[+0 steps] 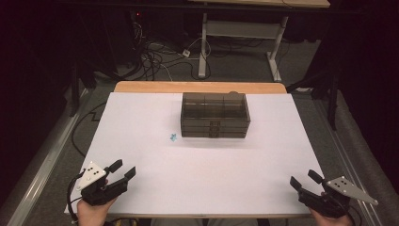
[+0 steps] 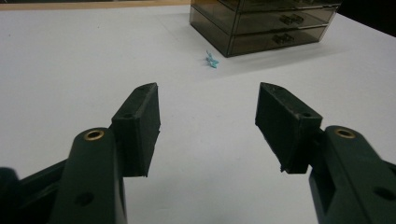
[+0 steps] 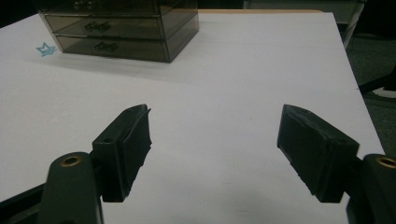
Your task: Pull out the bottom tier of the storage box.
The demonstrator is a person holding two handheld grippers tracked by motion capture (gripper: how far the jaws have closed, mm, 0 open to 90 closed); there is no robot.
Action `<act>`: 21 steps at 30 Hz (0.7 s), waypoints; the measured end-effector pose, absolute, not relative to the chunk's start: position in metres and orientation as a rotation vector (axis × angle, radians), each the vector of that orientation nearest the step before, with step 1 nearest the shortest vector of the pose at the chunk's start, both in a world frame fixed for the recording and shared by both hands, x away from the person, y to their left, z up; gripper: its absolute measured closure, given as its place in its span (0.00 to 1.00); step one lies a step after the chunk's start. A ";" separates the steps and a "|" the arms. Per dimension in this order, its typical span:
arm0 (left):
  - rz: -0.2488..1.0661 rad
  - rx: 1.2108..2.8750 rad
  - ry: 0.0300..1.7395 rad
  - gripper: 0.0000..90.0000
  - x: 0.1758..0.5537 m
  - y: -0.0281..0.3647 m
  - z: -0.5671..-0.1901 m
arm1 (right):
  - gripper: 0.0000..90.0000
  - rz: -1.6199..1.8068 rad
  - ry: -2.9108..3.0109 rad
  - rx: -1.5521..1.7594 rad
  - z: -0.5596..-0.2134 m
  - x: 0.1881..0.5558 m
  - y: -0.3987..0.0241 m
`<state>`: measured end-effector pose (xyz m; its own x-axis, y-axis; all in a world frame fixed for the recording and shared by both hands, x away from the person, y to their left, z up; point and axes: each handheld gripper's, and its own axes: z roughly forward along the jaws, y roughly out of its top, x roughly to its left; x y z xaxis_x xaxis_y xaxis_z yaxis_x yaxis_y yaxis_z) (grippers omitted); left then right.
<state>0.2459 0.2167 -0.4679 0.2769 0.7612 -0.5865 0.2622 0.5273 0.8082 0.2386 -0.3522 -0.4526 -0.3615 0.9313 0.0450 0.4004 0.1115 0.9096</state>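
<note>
A smoky, see-through drawer box stands at the far middle of the white table, its drawer fronts facing me. A small blue star-shaped clip lies just left of its front corner; it is the same clip ahead of the left jaws and the clip at the upper left beside the drawer box. My left gripper rests at the near left edge, open and empty. At the near right edge my right gripper is open too, nothing between its jaws. Both point toward the drawer box.
A wooden strip runs along the table's far edge. Beyond it, cables lie on the floor and a desk frame stands. The floor drops away off the table's right edge.
</note>
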 end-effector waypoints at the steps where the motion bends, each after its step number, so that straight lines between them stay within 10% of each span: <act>1: 0.426 1.011 1.291 0.43 0.246 0.217 -0.468 | 0.29 1.220 1.831 1.295 -0.453 0.239 -0.352; 21: 0.422 1.007 1.278 0.43 0.246 0.217 -0.467 | 0.33 1.229 1.820 1.324 -0.452 0.240 -0.353</act>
<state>0.2457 0.2167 -0.4673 0.2885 0.7552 -0.5886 0.2561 0.5315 0.8074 0.2402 -0.3527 -0.4520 -0.3482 0.9350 0.0676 0.4117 0.0878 0.9071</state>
